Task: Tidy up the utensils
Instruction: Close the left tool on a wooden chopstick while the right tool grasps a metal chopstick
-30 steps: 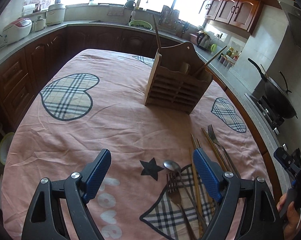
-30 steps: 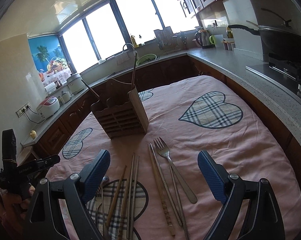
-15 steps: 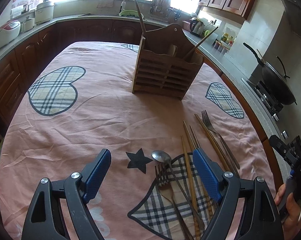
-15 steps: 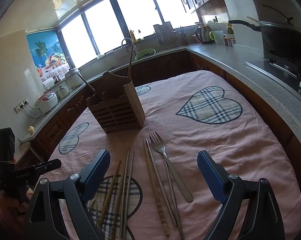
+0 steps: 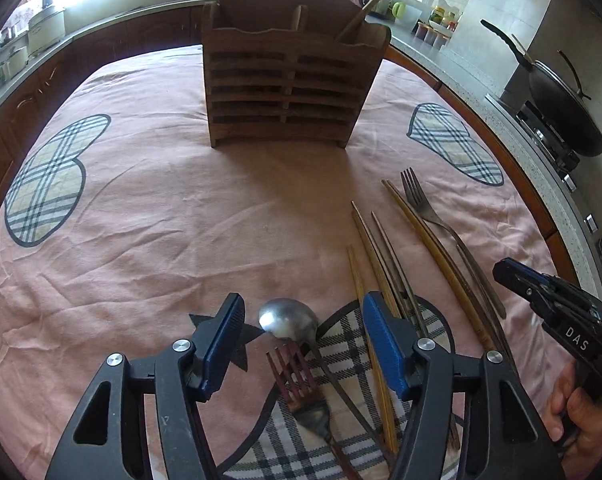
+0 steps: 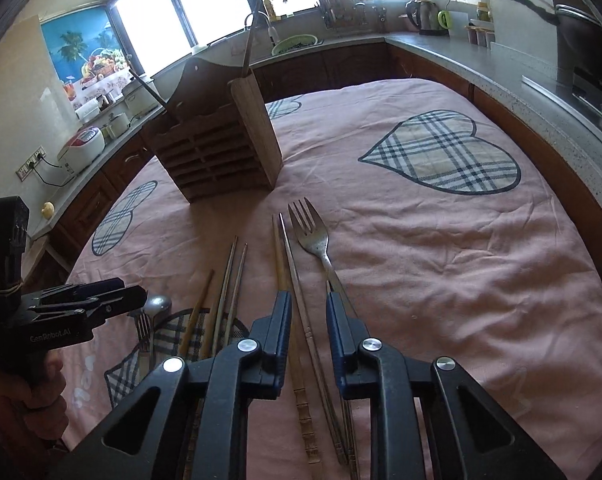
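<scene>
Utensils lay loose on the pink cloth of the table [image 5: 141, 216], all on the near side of the wooden caddy [image 5: 293, 80], which stood upright at the far middle and serves here as the landmark. Nearest the caddy lay a steel fork [image 6: 313, 240], tines toward it, beside a pair of long chopsticks [image 6: 291, 280]; farther from the caddy lay more chopsticks [image 5: 371, 248], a metal spoon [image 5: 289, 318] and a reddish fork [image 5: 297, 376], overlapping on a plaid patch. Handles pointed away from the caddy, probably so that each piece could be taken by its shaft and stood up in a compartment. The right hand-held gripper [image 6: 309, 312] was tilted down over the long chopsticks, its jaws closing with the two sticks between them; the pads had not visibly met the sticks, so nothing was grasped yet. The left hand-held gripper [image 5: 301, 340], also tilted down and farthest from the caddy, was closing as well, with the spoon bowl and the reddish fork's tines between its pads but untouched. The caddy's two front compartments were mostly hidden behind the slatted wall; a wooden stick leaned out of the right one and another rose from the left rear, and their other contents could not be told.
</scene>
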A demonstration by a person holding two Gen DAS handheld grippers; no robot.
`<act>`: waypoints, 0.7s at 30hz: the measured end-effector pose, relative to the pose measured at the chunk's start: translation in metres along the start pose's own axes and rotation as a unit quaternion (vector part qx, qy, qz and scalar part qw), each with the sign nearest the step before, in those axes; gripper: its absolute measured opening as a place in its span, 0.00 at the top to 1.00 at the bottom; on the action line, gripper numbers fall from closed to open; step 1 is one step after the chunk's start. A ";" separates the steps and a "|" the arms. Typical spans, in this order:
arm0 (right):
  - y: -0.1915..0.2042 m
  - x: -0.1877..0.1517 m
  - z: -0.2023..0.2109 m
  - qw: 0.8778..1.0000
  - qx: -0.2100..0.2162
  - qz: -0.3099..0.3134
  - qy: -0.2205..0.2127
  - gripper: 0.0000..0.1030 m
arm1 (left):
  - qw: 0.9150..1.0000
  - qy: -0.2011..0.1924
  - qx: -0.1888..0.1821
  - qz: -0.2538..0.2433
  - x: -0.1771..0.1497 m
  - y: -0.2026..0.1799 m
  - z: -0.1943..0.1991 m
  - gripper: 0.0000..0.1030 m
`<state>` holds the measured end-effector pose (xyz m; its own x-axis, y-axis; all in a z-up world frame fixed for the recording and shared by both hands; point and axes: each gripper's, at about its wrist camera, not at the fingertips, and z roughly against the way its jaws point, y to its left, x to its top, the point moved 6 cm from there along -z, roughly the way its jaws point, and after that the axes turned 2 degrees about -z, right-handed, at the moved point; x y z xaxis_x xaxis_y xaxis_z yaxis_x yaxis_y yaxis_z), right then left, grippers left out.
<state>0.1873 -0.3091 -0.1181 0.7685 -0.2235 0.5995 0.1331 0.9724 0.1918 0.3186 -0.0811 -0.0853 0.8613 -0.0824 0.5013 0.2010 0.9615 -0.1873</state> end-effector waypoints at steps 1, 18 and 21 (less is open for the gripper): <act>-0.001 -0.002 -0.004 1.000 -0.002 0.002 0.008 0.87 | 1.000 0.003 -0.002 -0.002 0.001 -0.002 -0.005 0.42; -0.009 0.002 -0.039 0.997 -0.011 0.024 0.066 0.94 | 0.997 0.046 0.004 -0.059 0.023 -0.032 -0.063 0.60; -0.006 0.004 -0.042 0.997 -0.013 0.034 0.070 0.94 | 0.995 0.048 0.021 -0.090 0.023 -0.039 -0.067 0.60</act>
<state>0.2158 -0.3131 -0.1491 0.8556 -0.1479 0.4960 0.0936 0.9867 0.1328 0.3620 -0.1380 -0.1228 0.8544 -0.2769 0.4397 0.3382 0.9387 -0.0661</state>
